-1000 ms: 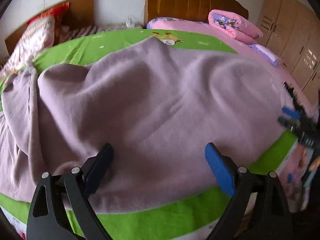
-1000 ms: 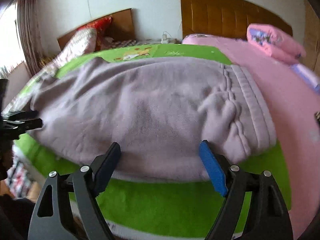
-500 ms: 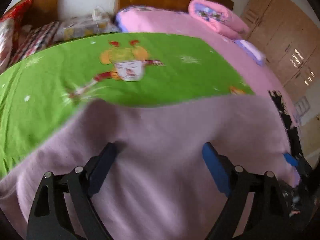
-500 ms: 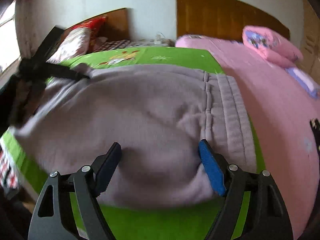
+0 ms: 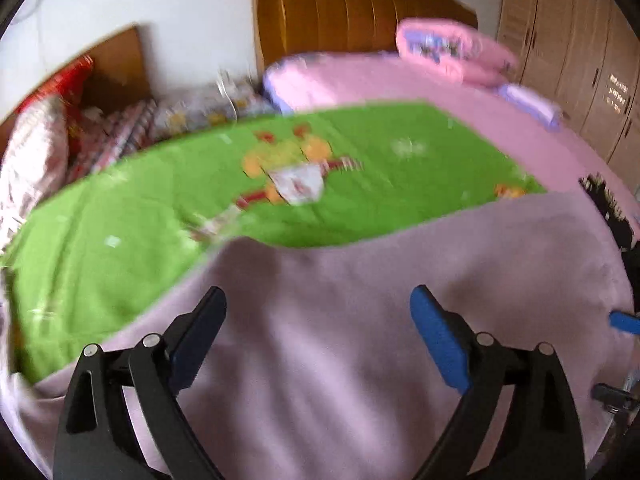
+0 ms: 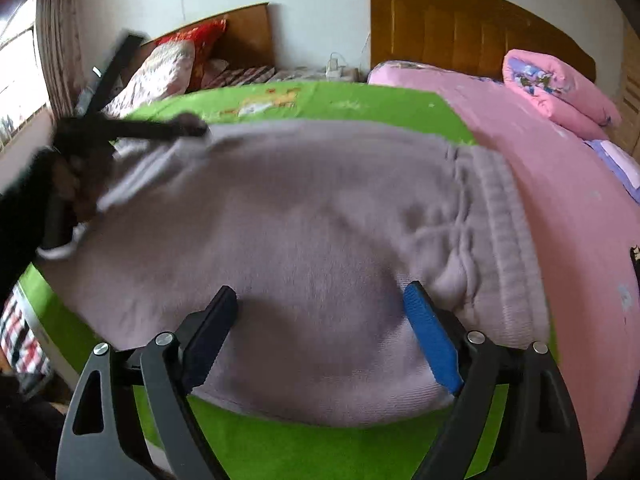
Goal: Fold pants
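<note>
The mauve fleece pants (image 6: 304,232) lie across the green cartoon sheet (image 6: 320,100), ribbed waistband (image 6: 508,232) to the right. My right gripper (image 6: 322,332) is open, its jaws wide above the pants near the front edge by the waistband. My left gripper (image 5: 318,332) is open and empty above the pants (image 5: 400,320). In the right wrist view the left gripper (image 6: 120,128) shows blurred at the pants' left end, over lifted leg fabric.
The green sheet (image 5: 160,208) covers one bed; a pink bed (image 6: 560,208) adjoins on the right with a folded pink quilt (image 6: 560,88). Pillows (image 6: 160,76) and wooden headboards stand at the back. Wardrobes (image 5: 580,60) line the right wall.
My left gripper has swung up and over the pants' leg end, now facing the green sheet. The leg fabric at the left has shifted inward. My right gripper edged slightly forward over the waist end.
</note>
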`<state>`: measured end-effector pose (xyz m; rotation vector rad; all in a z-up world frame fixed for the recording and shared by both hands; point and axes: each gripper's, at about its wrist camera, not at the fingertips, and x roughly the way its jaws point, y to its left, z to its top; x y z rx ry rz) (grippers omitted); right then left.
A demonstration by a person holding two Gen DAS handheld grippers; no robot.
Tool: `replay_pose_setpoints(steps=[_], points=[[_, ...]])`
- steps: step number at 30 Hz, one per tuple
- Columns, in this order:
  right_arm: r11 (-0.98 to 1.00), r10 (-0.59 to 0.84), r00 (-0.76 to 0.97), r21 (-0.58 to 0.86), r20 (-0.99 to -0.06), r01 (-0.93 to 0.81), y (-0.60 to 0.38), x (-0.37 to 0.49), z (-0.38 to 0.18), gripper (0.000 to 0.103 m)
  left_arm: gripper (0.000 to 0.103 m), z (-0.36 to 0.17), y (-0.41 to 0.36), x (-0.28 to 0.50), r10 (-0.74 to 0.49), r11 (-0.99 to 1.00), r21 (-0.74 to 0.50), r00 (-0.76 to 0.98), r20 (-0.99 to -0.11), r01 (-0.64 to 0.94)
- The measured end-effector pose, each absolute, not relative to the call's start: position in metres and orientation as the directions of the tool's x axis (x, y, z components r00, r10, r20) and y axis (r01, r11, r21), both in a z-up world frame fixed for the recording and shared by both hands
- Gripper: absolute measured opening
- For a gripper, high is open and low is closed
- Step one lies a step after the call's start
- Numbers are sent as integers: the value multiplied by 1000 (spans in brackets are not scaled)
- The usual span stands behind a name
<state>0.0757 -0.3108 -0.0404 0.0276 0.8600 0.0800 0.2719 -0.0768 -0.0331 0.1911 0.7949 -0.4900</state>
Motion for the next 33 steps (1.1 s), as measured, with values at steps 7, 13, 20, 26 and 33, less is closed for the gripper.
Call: replay_pose_setpoints(steps=[7,13,20,26,33], points=[[999,40,725,22,-687,-35,-284,72,-5,82,101,26,89,207,-377,922,-148,749,-544,357],[967,237,767,66,-597,-247,-210,96,38,83,101,0,287,184,-153,975,-221,768,-621,15],[717,612,525,134,-591,-684,-35,169,76,83,101,-28,416,112,34,882,-355,793,-609,-311],[332,671,162,98,-724,-938,179,247,78,75,96,-55,478,52,120,723,-503,803,-584,-473],[119,613,-77,189,-786,-975,347,296,40,59,76,-80,508,58,59,656,-583,803,-593,-479]])
